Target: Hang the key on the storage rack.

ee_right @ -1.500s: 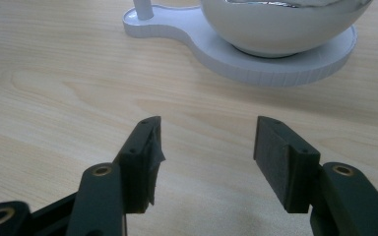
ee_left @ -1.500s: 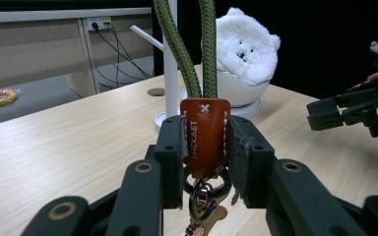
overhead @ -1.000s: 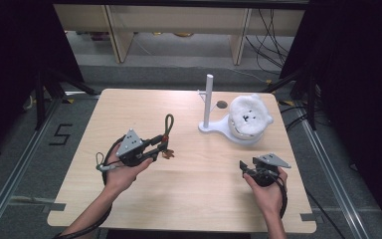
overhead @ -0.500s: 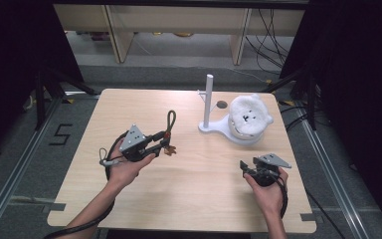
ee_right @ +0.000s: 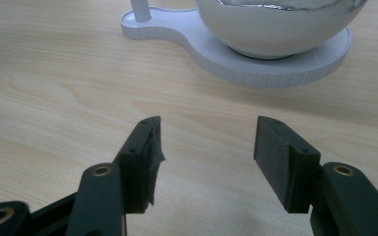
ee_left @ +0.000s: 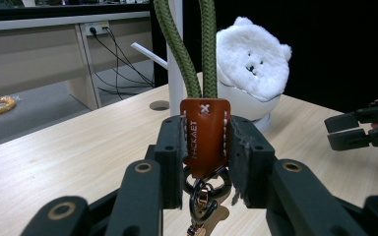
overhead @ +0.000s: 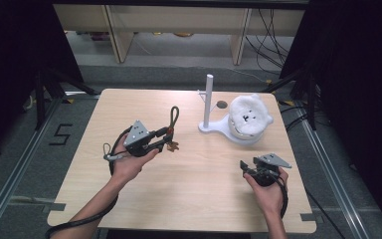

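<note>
Table (overhead: 189, 194) – pale wood, white stand (overhead: 214, 127) with upright post (overhead: 209, 97) at far right, plush bear (overhead: 249, 117) in its bowl. Left gripper (overhead: 163, 141) left of centre, jaws clamped on keychain (ee_left: 204, 135) tab; green loop (overhead: 172, 117) points up, long axis vertical. Post lies right and far of loop – left hand nearer. Right gripper (overhead: 246, 168) near right, jaws apart, empty.
</note>
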Demonstrator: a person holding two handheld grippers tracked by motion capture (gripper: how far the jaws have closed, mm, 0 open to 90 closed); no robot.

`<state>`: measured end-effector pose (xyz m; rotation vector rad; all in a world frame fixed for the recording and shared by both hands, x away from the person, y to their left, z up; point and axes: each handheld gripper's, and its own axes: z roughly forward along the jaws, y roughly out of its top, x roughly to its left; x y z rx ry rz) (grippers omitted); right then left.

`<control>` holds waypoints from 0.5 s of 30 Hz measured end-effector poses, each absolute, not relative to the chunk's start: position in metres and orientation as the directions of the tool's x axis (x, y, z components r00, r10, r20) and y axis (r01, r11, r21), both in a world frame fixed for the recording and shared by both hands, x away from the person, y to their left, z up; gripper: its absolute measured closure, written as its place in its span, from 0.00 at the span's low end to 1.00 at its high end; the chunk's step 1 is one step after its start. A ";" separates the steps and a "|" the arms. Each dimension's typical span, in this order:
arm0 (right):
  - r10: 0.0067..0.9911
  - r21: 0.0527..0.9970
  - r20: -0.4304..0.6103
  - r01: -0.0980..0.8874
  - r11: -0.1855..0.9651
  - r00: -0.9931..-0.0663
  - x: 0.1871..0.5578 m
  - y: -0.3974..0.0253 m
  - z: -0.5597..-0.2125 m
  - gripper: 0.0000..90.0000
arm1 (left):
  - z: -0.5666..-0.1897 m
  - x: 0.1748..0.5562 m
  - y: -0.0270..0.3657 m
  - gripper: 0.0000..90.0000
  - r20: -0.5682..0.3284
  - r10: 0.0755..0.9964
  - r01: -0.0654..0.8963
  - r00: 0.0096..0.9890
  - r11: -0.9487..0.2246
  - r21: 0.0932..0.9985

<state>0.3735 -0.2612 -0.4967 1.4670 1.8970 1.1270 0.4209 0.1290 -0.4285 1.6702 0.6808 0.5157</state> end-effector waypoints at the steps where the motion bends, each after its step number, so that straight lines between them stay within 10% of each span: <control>1: 0.947 0.835 0.104 0.545 0.084 -0.305 0.374 -0.261 -0.497 0.50 | -0.428 0.422 0.128 0.75 -0.030 0.682 0.158 0.731 -0.127 0.979; 15: 0.947 0.833 0.104 0.547 0.083 -0.303 0.373 -0.261 -0.497 0.50 | -0.427 0.428 0.119 0.75 -0.034 0.674 0.156 0.738 -0.122 0.980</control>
